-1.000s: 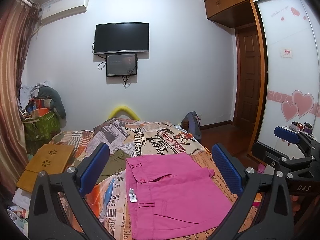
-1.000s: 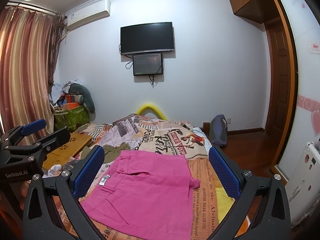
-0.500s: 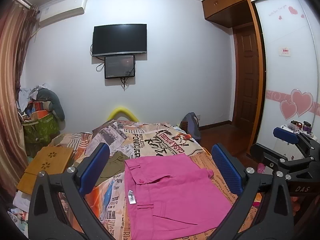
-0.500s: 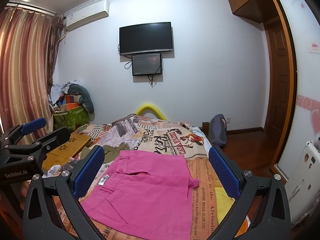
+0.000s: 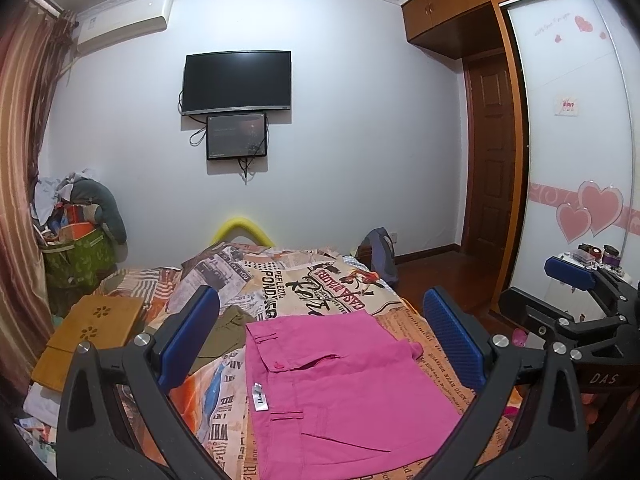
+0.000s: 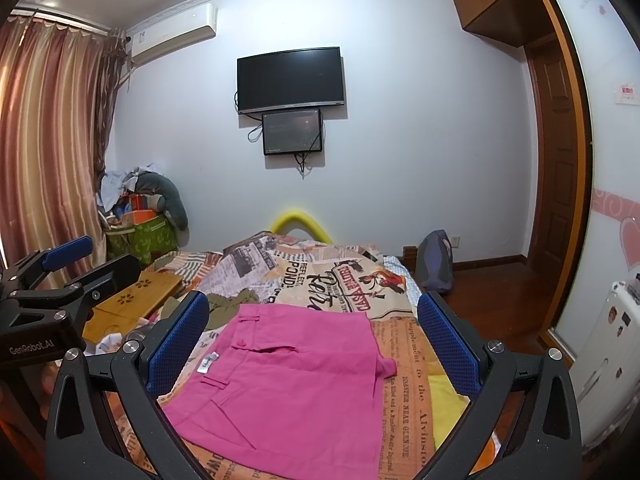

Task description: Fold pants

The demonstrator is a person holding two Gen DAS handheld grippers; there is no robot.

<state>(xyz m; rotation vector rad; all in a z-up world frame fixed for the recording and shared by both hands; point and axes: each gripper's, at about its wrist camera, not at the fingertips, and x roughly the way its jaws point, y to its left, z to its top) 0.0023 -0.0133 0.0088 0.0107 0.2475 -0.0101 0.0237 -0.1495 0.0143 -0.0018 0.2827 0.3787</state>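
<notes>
My left tongs [image 5: 320, 344] and right tongs [image 6: 312, 340] gape empty over folded pink cotton pants [image 5: 340, 392], yellow cloth [image 6: 446, 404] visible only from right wrist, pants' near edge cut off.

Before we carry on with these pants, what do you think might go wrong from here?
1. The pink pants lie on a rumpled printed bedspread; a low pinch might catch that too.
2. An olive garment sits close to the waistband corner, so the left gripper might snag it.
3. Both grippers are open above the cloth; the right gripper gripping only the top layer may undo the fold.
</notes>
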